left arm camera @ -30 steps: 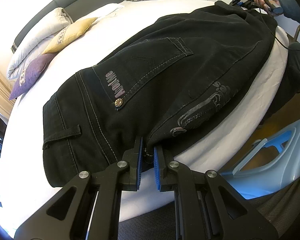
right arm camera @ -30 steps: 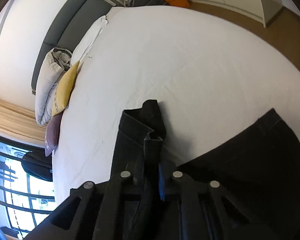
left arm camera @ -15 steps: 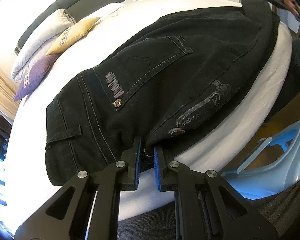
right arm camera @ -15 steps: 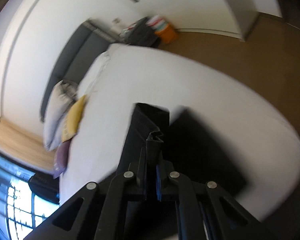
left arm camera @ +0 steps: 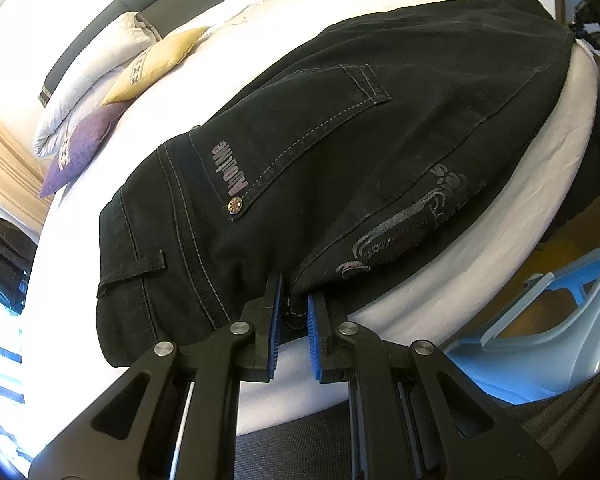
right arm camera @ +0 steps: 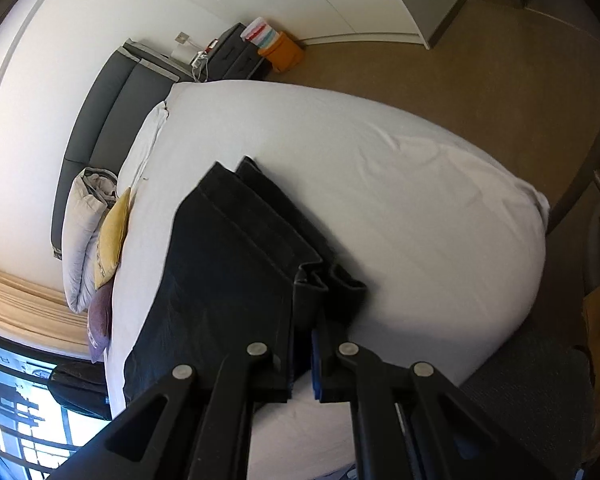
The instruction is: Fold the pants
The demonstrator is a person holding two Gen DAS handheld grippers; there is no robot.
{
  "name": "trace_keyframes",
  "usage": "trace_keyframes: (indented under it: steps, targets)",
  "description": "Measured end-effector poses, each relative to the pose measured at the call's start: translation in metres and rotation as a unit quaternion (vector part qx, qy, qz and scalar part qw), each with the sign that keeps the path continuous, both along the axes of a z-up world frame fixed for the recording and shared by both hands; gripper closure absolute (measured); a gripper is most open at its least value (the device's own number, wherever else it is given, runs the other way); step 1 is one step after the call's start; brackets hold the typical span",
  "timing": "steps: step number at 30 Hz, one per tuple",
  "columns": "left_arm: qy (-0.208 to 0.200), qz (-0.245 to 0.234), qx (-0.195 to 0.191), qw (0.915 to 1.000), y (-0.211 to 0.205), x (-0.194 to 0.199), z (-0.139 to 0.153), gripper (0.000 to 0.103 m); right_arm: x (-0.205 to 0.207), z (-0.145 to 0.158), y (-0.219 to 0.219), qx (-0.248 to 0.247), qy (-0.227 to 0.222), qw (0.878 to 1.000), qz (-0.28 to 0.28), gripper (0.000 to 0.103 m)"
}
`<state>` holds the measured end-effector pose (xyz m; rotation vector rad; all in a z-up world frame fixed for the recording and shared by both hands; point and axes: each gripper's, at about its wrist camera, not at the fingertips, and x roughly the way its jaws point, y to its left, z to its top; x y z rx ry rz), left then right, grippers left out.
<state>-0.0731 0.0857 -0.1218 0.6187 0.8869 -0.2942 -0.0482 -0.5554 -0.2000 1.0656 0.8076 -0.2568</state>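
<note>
Left wrist: pants point(left arm camera: 340, 140) print unreadable.

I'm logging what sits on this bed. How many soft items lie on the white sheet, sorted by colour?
Black denim pants: 1
White pillows: cannot tell exactly; counted as 1 stack
Yellow square cushion: 1
Purple square cushion: 1
Total: 4, all on the white bed sheet.

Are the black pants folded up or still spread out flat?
Partly folded. The pants lie doubled lengthwise on the bed, one leg on the other, both cuffs stacked at the right gripper.
</note>
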Motion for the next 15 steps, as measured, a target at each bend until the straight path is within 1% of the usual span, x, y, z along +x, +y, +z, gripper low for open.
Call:
trace_keyframes:
  steps: [4, 7, 8, 12, 13, 15]
  targets:
    - [0.000, 0.001, 0.003, 1.0000, 0.001, 0.000, 0.001, 0.092, 0.002, 0.004, 0.002, -0.010, 0.011, 1.000, -0.002, 0.096]
    - [0.000, 0.004, 0.002, 1.0000, 0.004, 0.001, 0.000, 0.092, 0.007, 0.016, 0.009, -0.045, 0.024, 0.999, 0.007, 0.096]
    - [0.000, 0.005, 0.002, 1.0000, 0.004, 0.001, 0.000, 0.092, 0.012, 0.022, 0.009, -0.053, 0.021, 0.998, 0.014, 0.096]
    - [0.001, 0.006, 0.000, 1.0000, 0.006, 0.002, 0.000, 0.092, 0.043, 0.058, 0.008, -0.063, -0.024, 0.997, 0.041, 0.096]
    - [0.002, 0.006, 0.000, 1.0000, 0.006, 0.002, 0.000, 0.092, 0.054, 0.073, 0.011, -0.074, -0.039, 0.995, 0.053, 0.096]
    - [0.003, 0.007, 0.000, 1.0000, 0.008, 0.003, 0.002, 0.092, 0.078, 0.113, 0.022, -0.107, -0.089, 0.987, 0.080, 0.096]
